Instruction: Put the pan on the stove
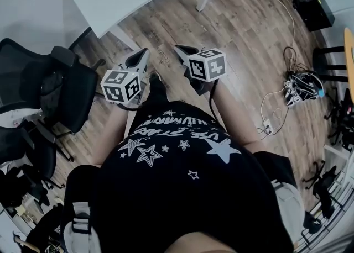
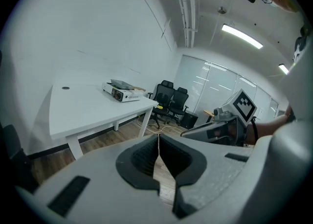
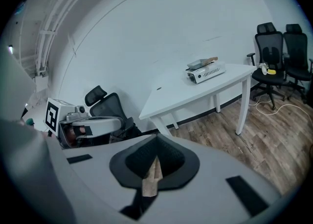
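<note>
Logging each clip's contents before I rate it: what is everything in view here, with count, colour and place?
table: one, white, against the wall
stove: one, white-grey, on the table near its far end
pan: one, grey and flat, seemingly on top of the stove; too small to be sure
office chairs: at least three, black, two beyond the table's end, one by its other end
cables: one tangle, black and white, on the floor to the person's right
floor: brown wood planks
shirt: black with white stars, on the person
left gripper: grey, jaws shut, empty
right gripper: grey, jaws shut, empty
</note>
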### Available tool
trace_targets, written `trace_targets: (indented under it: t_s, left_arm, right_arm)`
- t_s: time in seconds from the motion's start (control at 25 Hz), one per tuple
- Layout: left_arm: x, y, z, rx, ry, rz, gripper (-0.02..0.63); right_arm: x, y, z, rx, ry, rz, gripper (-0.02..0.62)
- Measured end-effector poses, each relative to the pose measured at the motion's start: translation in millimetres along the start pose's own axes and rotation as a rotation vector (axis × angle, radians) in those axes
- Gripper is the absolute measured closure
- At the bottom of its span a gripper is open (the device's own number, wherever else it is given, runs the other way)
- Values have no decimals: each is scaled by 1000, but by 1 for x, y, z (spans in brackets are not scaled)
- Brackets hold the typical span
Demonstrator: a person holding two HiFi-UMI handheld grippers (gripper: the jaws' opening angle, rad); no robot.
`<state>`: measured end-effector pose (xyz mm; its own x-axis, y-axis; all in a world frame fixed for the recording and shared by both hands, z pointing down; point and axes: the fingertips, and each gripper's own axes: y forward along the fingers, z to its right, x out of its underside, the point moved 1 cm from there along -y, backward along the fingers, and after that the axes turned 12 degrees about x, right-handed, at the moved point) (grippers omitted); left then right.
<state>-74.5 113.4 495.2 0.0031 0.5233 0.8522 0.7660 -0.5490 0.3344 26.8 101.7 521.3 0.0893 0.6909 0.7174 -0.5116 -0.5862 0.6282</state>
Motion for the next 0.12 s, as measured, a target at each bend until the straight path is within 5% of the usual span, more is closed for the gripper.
trace_targets:
  t_s: [0.12]
  left_arm:
    - [7, 0, 11, 8, -4, -4, 592]
  right_arm:
    - [5, -9, 2, 9, 4, 7, 589]
